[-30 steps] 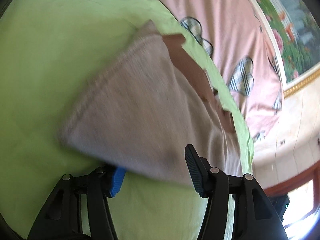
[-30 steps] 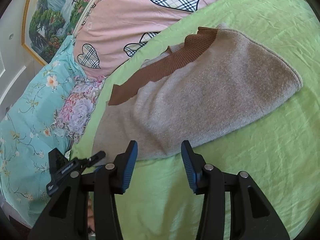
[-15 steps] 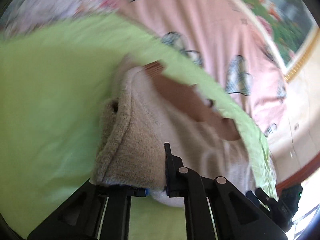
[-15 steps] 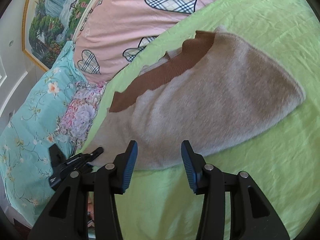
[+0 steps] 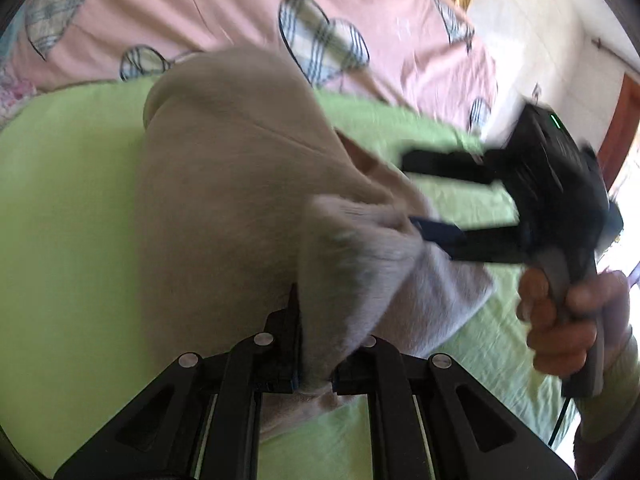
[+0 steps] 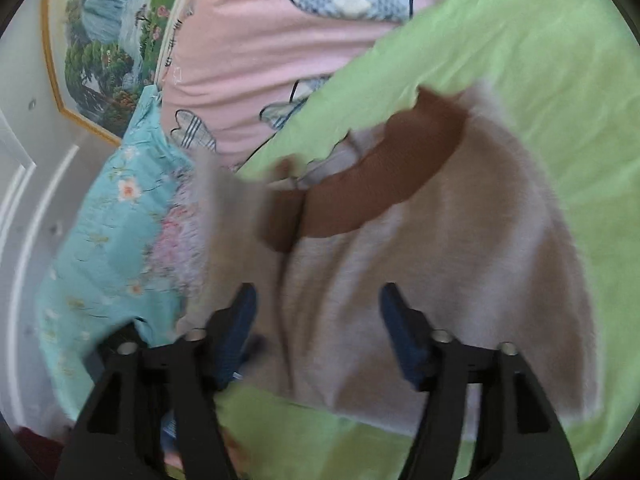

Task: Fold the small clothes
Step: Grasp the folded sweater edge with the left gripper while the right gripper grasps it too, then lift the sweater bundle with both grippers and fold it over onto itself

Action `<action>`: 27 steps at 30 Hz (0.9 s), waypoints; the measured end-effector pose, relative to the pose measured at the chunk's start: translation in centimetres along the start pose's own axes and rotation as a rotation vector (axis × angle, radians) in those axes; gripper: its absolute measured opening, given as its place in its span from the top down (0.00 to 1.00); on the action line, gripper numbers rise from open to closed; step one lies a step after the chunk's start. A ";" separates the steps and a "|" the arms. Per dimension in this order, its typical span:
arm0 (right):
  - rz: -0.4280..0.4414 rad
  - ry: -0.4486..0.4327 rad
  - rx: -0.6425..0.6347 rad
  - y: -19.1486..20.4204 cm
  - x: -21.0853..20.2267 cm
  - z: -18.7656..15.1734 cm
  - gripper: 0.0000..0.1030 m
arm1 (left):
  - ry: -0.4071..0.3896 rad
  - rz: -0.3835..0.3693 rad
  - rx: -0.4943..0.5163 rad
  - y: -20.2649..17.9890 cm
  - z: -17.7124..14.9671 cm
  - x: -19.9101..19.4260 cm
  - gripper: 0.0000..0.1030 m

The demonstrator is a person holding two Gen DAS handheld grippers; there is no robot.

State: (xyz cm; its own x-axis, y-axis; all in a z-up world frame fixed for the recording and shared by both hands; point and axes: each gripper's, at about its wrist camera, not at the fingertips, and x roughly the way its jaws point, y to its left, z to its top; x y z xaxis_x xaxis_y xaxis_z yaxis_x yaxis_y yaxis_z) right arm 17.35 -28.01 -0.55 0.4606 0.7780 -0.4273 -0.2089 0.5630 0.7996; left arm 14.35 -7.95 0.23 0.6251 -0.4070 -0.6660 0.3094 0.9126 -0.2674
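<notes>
Smooth green bed sheet (image 5: 60, 208) lies under a soft, fuzzy beige sweater (image 5: 224, 200) with a brown ribbed collar (image 6: 384, 184). Left gripper (image 5: 314, 376) pinches a lifted fold. Right gripper (image 6: 316, 320) has just been opening wide over the sweater, gripping nothing.

A bed carries a green sheet (image 6: 540, 64). A pink cover with plaid hearts (image 6: 256, 52) lies beyond the sheet. A turquoise floral pillow (image 6: 108, 216) sits beside the cover. Above the pillow, a gold-framed landscape painting (image 6: 108, 40) hangs on a white wall (image 5: 532, 28). A reddish-brown wooden frame (image 5: 624, 120) stands beside that wall, with bright daylight next to it.
</notes>
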 end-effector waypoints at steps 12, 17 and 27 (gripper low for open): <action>0.003 0.130 -0.055 0.2 9.3 5.0 0.74 | -0.007 0.009 0.014 -0.4 -0.1 -1.1 0.92; 0.012 0.048 -0.181 3.8 7.1 7.3 0.84 | -0.057 -0.051 0.037 -2.4 2.3 -2.7 0.91; -0.161 -0.032 -0.220 -0.5 -0.3 8.7 0.84 | 0.044 -0.188 0.014 -7.9 3.3 4.7 0.91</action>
State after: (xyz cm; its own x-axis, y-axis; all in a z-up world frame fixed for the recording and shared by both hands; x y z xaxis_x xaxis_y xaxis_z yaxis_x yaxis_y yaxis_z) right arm 24.86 -30.92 2.87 0.5295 0.6660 -0.5254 -0.3118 0.7288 0.6096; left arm 17.20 -17.22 1.55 0.5233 -0.5676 -0.6356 0.4277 0.8201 -0.3802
